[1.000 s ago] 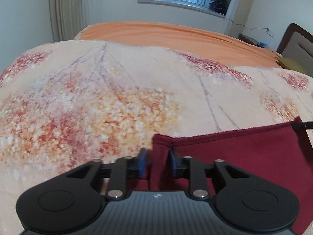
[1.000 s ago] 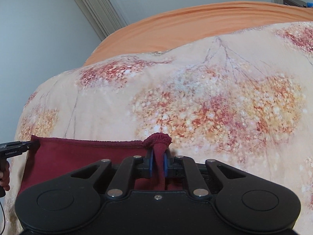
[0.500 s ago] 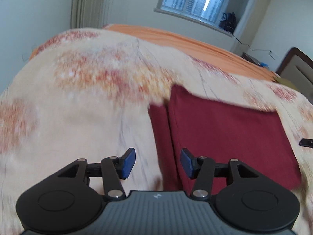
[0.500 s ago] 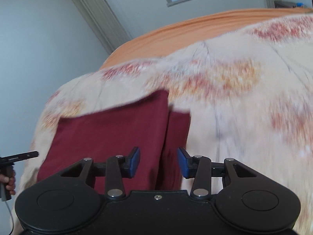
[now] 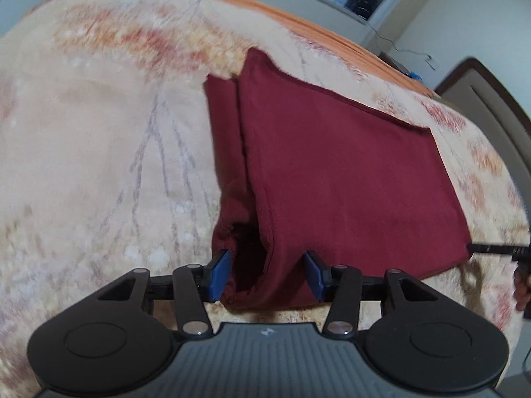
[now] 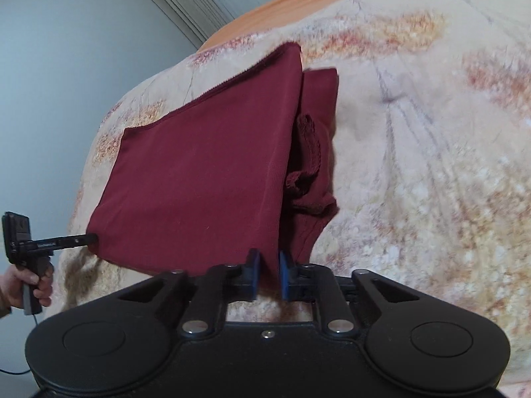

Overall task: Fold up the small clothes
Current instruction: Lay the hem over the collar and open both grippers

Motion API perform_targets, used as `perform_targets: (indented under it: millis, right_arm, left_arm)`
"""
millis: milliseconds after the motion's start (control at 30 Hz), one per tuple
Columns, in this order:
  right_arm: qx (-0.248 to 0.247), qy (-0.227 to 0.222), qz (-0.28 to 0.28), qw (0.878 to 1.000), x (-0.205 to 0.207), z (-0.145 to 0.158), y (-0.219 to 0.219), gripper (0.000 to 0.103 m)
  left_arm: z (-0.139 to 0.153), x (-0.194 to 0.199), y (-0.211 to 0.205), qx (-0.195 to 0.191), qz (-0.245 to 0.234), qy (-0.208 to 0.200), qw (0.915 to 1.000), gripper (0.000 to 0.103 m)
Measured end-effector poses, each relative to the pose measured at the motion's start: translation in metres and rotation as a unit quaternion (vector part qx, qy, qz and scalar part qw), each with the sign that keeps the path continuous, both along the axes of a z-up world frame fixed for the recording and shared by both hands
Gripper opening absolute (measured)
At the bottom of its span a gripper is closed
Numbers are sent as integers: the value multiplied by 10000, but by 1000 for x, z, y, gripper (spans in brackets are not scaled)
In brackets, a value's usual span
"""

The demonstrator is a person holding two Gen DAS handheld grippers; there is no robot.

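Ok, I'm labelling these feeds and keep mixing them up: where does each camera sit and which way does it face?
Left wrist: on the left gripper, facing down at the folded maroon garment on the floral blanket; its jaws, just closing, straddle a near corner; right gripper at the right edge.
Right wrist: on the right gripper, facing the other near corner, jaws just closed on it; left gripper and hand at left.
Shared: garment, blanket, each other's gripper.
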State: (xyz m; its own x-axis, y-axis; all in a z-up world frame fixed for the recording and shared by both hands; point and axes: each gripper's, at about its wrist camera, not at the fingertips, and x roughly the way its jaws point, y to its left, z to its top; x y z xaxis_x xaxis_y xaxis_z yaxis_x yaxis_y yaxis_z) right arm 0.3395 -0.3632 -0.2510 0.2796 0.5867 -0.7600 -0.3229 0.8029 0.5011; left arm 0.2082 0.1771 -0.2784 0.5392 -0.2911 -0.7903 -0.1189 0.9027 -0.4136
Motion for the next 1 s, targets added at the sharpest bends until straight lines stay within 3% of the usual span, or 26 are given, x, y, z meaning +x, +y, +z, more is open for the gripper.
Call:
perform_targets:
  millis: [67, 100, 133, 233, 333, 567, 700, 1000]
  right_arm:
    - [50, 132, -42, 9999, 3, -5, -3, 10]
    - [56, 168, -89, 9998, 4, -6, -5, 8]
    - [116, 209, -148, 9996, 4, -6, -8, 7]
    - [87, 322, -182, 9993, 4, -8, -13, 6]
    - [-199, 313, -79, 9993, 3, -10, -8, 6]
    - [-704, 214, 99, 9972, 5, -14, 5, 9]
    - [-567, 224, -92, 9981, 5, -7, 0, 27]
    - [-203, -232, -552, 9980, 7, 34, -18, 31]
  left_arm:
    - [-6, 1, 8, -217, 173, 87, 9996, 45]
    - [-7, 2, 11, -217, 199, 139, 9995, 34]
    - [-8, 4, 11, -55, 141, 220, 9996, 18]
    - [-9, 11, -4, 674, -354, 434, 9962, 8]
    - [-12, 18, -16, 997, -515, 554, 9921, 7]
    - [-13, 19, -8, 777, -248, 634, 9946, 11]
    - [-1, 11, -5, 675, -185, 556, 9960, 15]
    - [17, -2, 5, 640, -98, 424, 9970, 23]
